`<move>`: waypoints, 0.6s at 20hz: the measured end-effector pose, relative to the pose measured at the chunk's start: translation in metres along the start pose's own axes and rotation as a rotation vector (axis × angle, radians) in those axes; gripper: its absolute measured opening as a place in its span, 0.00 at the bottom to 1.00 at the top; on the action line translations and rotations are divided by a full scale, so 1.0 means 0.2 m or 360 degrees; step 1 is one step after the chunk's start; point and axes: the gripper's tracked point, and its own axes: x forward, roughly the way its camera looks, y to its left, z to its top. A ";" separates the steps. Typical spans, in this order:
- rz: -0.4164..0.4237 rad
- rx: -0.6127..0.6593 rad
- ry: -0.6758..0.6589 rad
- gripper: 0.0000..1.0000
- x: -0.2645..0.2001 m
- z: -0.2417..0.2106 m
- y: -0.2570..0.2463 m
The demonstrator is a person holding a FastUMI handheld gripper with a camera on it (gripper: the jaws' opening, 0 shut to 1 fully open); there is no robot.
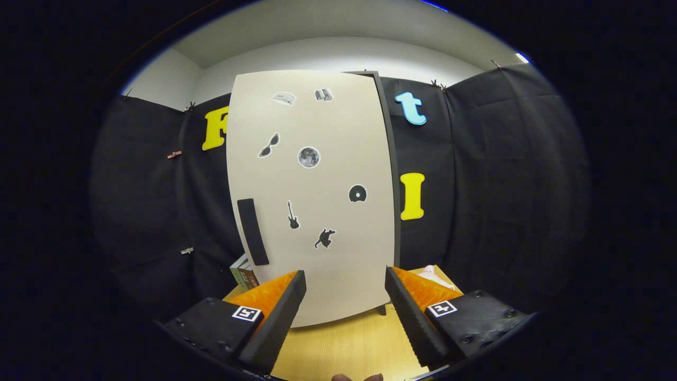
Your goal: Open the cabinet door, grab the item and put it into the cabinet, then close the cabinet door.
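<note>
A tall cabinet stands on the wooden table just ahead of my fingers. Its pale door looks shut and carries several small stickers. A dark vertical handle sits low on the door's left side. My gripper is open, its fingers spread wide in front of the door's lower part, with nothing between them. A green and brown box peeks out to the left of the cabinet, beyond my left finger. A pale crumpled thing lies to the right of the cabinet, beyond my right finger.
The light wooden table runs under my fingers up to the cabinet's foot. Black cloth walls close in behind and on both sides. A fingertip of a person's hand shows below, between my fingers.
</note>
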 end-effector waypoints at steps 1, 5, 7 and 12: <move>-0.0011 -0.0018 -0.0010 0.98 0.00 0.01 -0.01; -0.0062 -0.0093 -0.0059 0.98 -0.04 0.05 -0.03; -0.0075 -0.0099 -0.0079 0.97 -0.05 0.07 -0.04; -0.0091 -0.0074 -0.0104 0.98 -0.07 0.10 -0.06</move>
